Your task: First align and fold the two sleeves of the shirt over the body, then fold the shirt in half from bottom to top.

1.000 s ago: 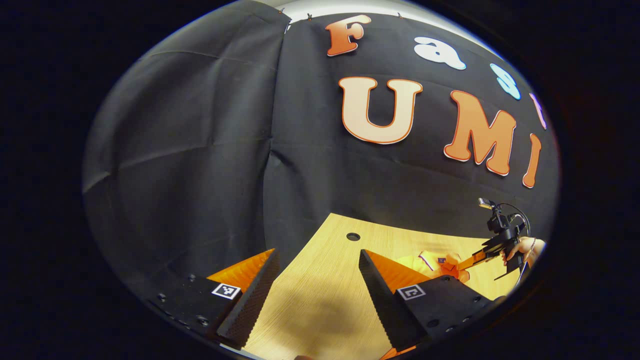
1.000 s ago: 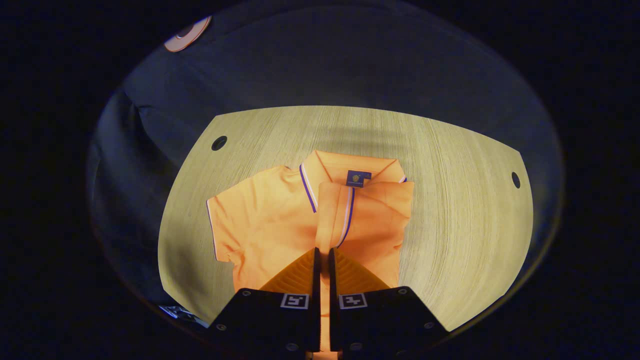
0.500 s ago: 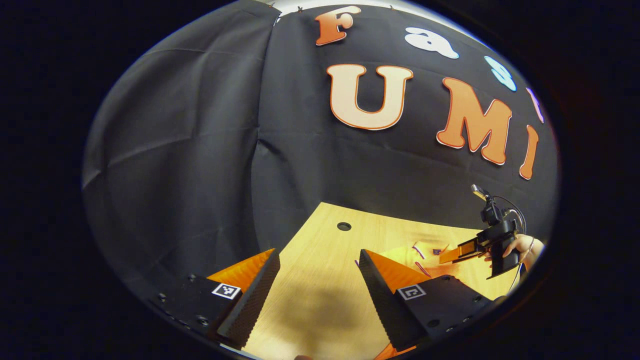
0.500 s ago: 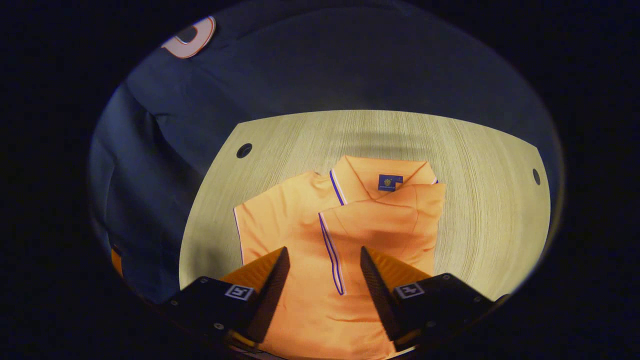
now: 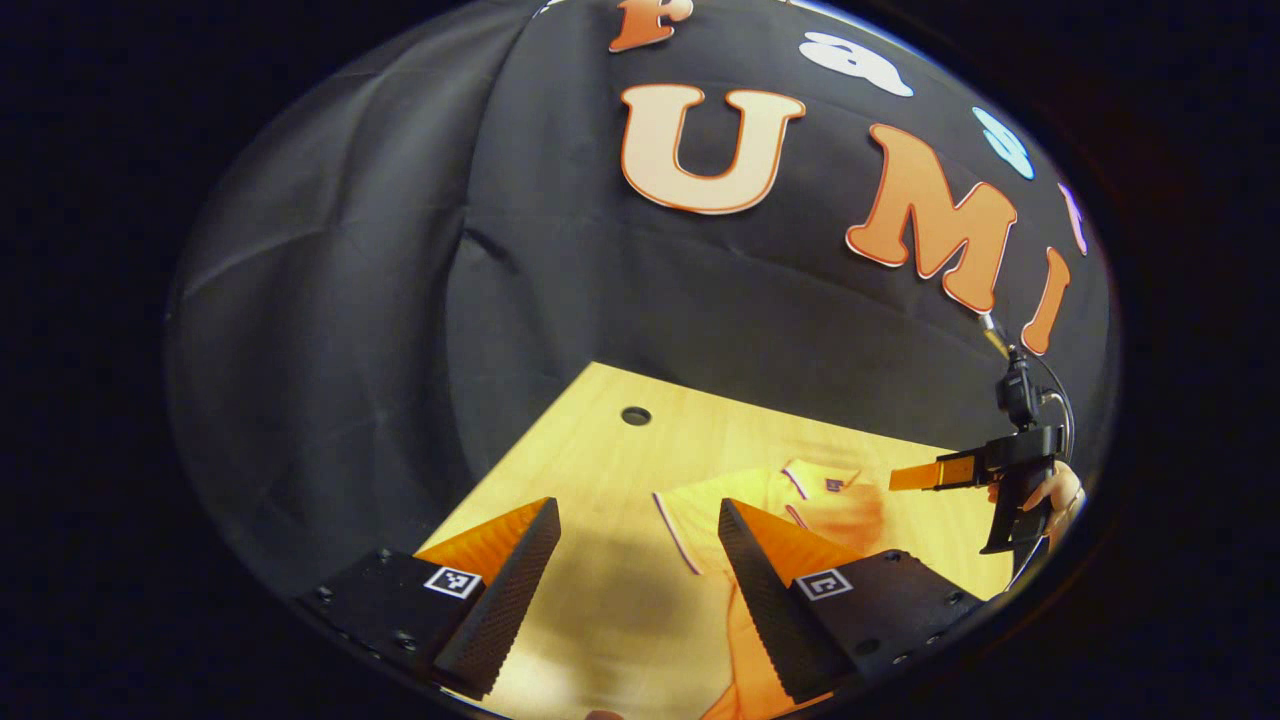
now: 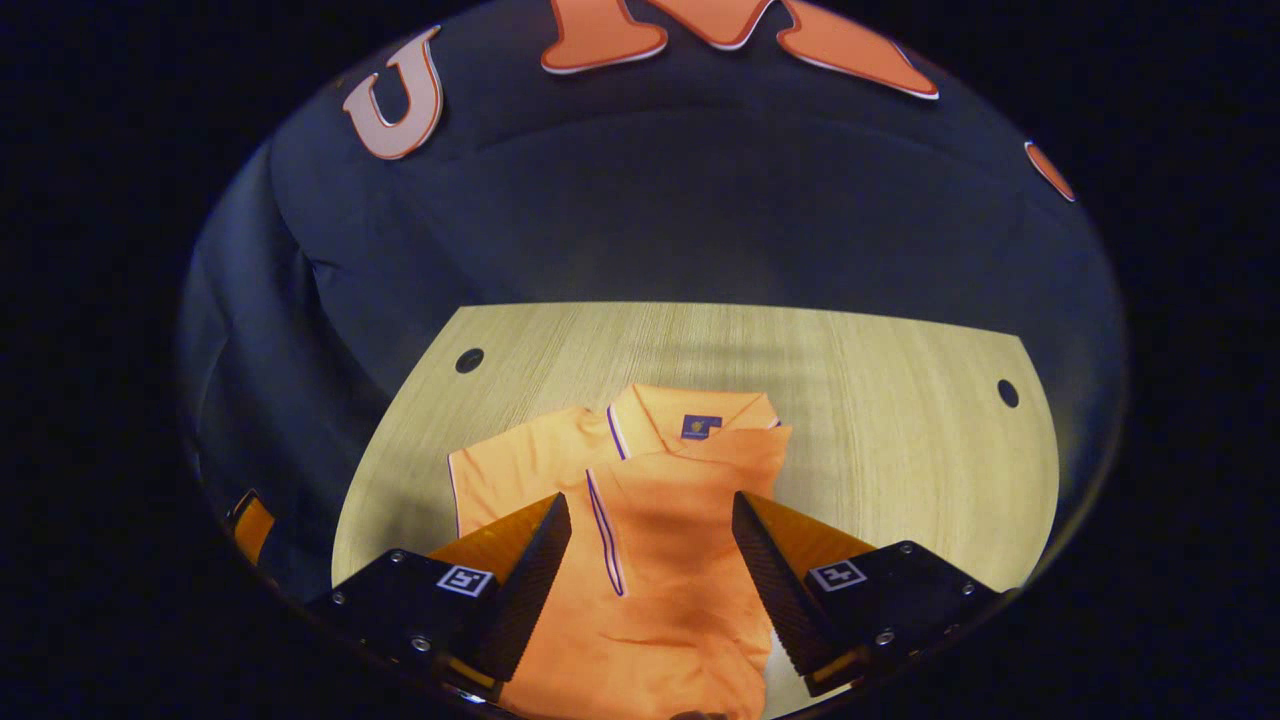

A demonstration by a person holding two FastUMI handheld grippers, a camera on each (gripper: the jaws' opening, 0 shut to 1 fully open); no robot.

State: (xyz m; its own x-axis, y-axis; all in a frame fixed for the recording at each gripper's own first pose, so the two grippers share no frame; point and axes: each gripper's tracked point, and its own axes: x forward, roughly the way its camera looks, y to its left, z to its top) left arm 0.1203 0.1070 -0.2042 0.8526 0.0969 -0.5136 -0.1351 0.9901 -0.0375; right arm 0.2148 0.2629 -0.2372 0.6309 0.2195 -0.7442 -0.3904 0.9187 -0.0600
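Note:
An orange polo shirt (image 6: 680, 540) lies collar-up on the wooden table (image 6: 900, 450). One sleeve lies folded over the body, its striped hem (image 6: 603, 530) running down the middle. The other sleeve (image 6: 500, 470) lies spread flat to the left. My right gripper (image 6: 650, 500) hovers open above the shirt's body with nothing between its fingers. In the left gripper view my left gripper (image 5: 637, 515) is open over the table, its one finger in front of the spread sleeve's edge (image 5: 700, 510). The right gripper (image 5: 905, 478), held by a hand (image 5: 1062, 495), hangs above the shirt.
The table has round holes near its far corners (image 6: 469, 360) (image 6: 1007, 393) (image 5: 635, 415). The black cloth wall closes in behind and to the left of the table. Bare wood lies to the right of the shirt (image 6: 880, 520).
My right gripper opened, let the folded sleeve go onto the body, and drew back and up. The left gripper view has tipped downward, bringing more of the shirt into sight.

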